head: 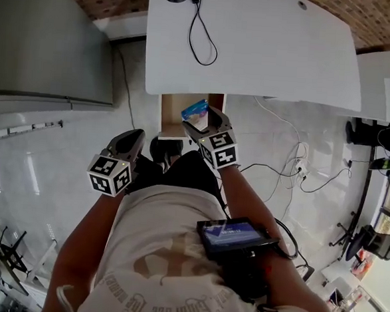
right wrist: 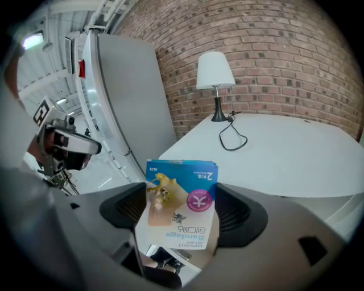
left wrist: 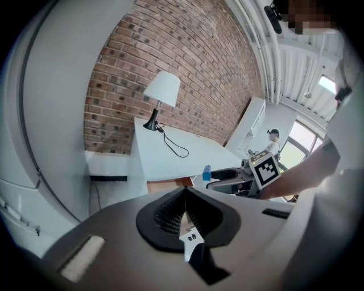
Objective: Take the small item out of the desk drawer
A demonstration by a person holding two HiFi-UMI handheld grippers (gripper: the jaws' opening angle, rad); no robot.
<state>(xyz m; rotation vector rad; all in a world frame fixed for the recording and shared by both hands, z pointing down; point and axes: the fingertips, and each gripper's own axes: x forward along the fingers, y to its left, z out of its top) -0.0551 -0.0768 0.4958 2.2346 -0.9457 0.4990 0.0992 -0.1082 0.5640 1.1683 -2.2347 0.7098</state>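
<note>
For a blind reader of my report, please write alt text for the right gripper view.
The right gripper holds a blue bandage packet between its jaws, print upside down. Behind it are a white desk with a lamp and black cord, a brick wall, and the left gripper at far left.

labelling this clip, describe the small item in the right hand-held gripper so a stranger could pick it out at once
Find the white desk against the brick wall, then the open wooden drawer under its near edge. Over that drawer the right hand-held gripper is shut on a small flat box. It alone is blue and beige, printed "Bandage" with a pink round mark.
</note>
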